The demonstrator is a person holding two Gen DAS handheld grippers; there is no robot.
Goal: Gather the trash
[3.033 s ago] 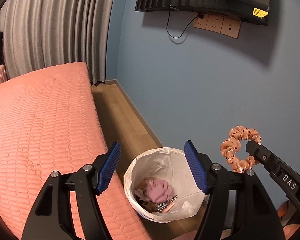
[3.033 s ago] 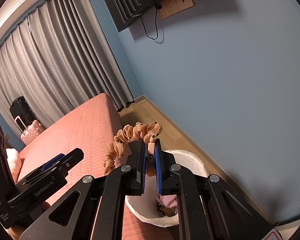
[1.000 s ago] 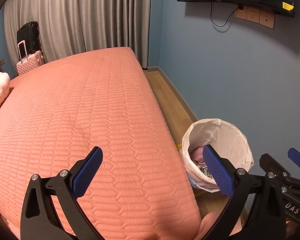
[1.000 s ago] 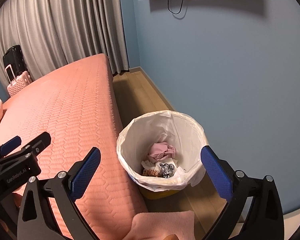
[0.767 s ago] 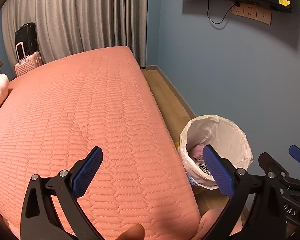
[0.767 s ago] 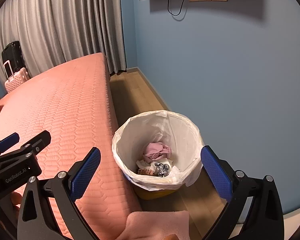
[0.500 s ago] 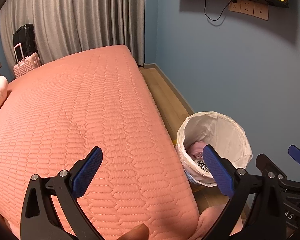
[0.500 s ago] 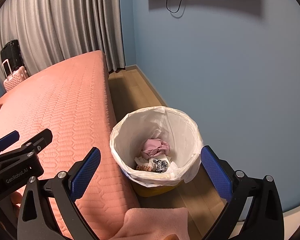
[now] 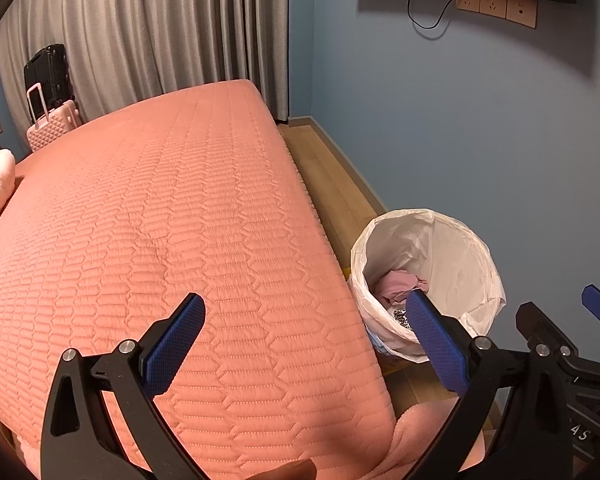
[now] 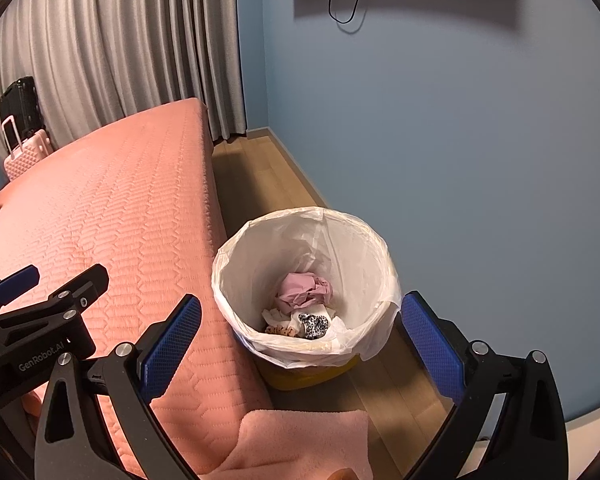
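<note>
A round yellow waste bin lined with a white plastic bag point(image 10: 306, 280) stands on the wooden floor point(image 10: 260, 176) between the salmon-pink quilted bed point(image 10: 100, 220) and the blue wall point(image 10: 460, 140). Inside lie a crumpled pink paper wad point(image 10: 306, 286), white tissue point(image 10: 284, 318), a black-and-white spotted scrap point(image 10: 316, 323) and, at 7 o'clock, an orange frilled piece point(image 10: 278, 331). The right gripper point(image 10: 300, 340) hangs above the bin, jaws spread wide, holding nothing. The left gripper point(image 9: 306, 338), equally wide and empty, hovers over the bed's edge at the bin's 9 o'clock.
</note>
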